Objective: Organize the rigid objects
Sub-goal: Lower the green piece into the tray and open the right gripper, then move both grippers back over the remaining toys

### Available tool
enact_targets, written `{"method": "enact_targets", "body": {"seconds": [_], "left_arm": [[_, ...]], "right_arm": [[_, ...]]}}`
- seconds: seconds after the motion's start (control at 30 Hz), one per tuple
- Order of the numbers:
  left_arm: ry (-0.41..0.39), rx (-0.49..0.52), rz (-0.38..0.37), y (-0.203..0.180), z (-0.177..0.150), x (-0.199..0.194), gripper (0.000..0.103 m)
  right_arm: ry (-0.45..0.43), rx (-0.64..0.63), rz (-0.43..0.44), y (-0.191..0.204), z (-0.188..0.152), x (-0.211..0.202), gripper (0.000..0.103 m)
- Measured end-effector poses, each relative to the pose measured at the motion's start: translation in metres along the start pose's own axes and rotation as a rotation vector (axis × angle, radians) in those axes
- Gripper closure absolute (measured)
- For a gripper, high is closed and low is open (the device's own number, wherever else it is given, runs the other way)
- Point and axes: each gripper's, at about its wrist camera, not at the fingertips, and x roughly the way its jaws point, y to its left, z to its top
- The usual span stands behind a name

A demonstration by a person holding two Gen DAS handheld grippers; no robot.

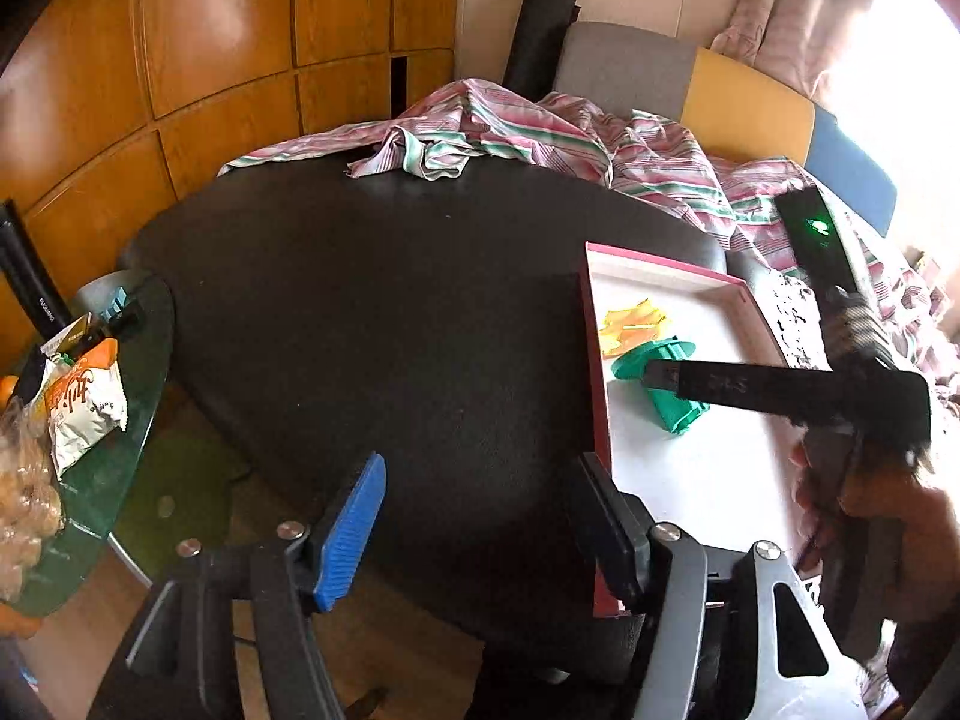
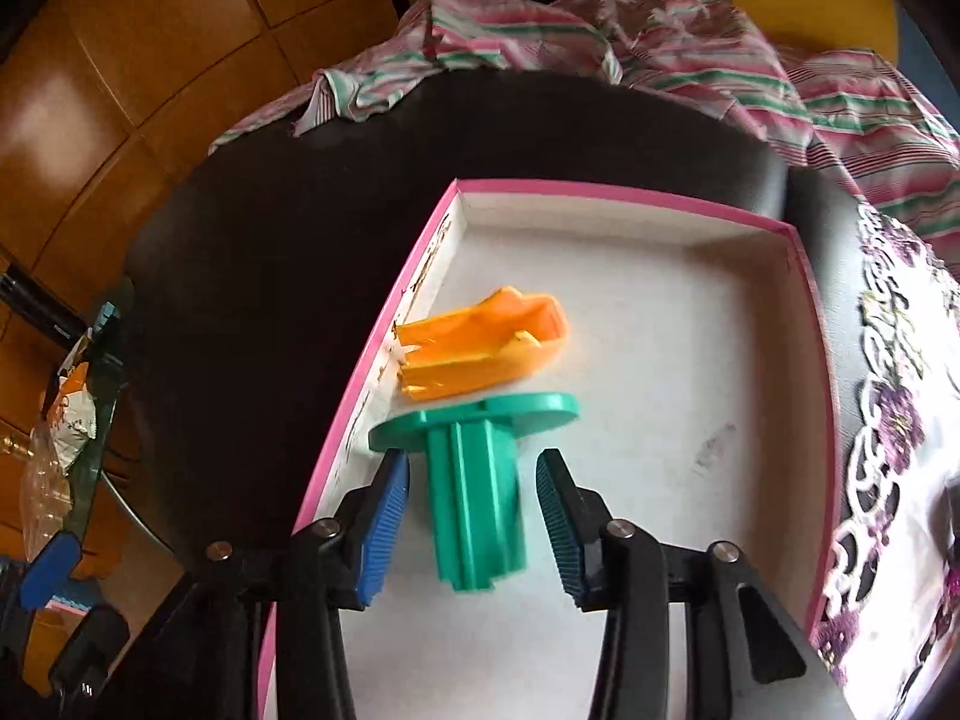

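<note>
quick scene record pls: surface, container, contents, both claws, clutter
surface: dark table
container: pink-rimmed box, white inside, on the table's right part
contents: orange piece and green piece, close together near the box's left wall
right claw: open, green piece's stem between the pads, gaps on both sides
left claw: open, nothing in it, over the table beside the box
clutter: striped cloth at far edge; snack bag on glass side table

left claw [image 1: 474, 531] angled down, jaws apart, right claw [image 2: 474, 516] angled down, jaws parted
</note>
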Motion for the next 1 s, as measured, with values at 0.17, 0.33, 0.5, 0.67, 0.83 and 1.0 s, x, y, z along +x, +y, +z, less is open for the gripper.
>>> {"method": "enact_targets", "body": {"seconds": [0.17,0.33,0.5,0.67,0.83,1.0], "left_arm": [[-0.018,0.010,-0.011,-0.006,0.002,-0.007,0.035],[-0.039,0.037,-0.018,-0.014,0.001,-0.019,0.033],[-0.056,0.055,-0.025,-0.020,0.001,-0.027,0.032],[-0.062,0.078,-0.033,-0.027,-0.001,-0.032,0.032],[-0.063,0.099,-0.041,-0.035,-0.003,-0.035,0.032],[-0.066,0.119,-0.050,-0.044,-0.003,-0.037,0.032]], "right_arm": [[-0.048,-0.009,-0.018,-0.002,-0.011,-0.023,0.058],[-0.124,-0.029,-0.057,0.000,-0.021,-0.049,0.058],[-0.173,-0.017,-0.075,-0.004,-0.028,-0.069,0.058],[-0.213,-0.021,-0.103,-0.004,-0.035,-0.083,0.058],[-0.256,-0.030,-0.137,-0.004,-0.040,-0.097,0.058],[-0.294,-0.034,-0.162,-0.011,-0.045,-0.113,0.058]]}}
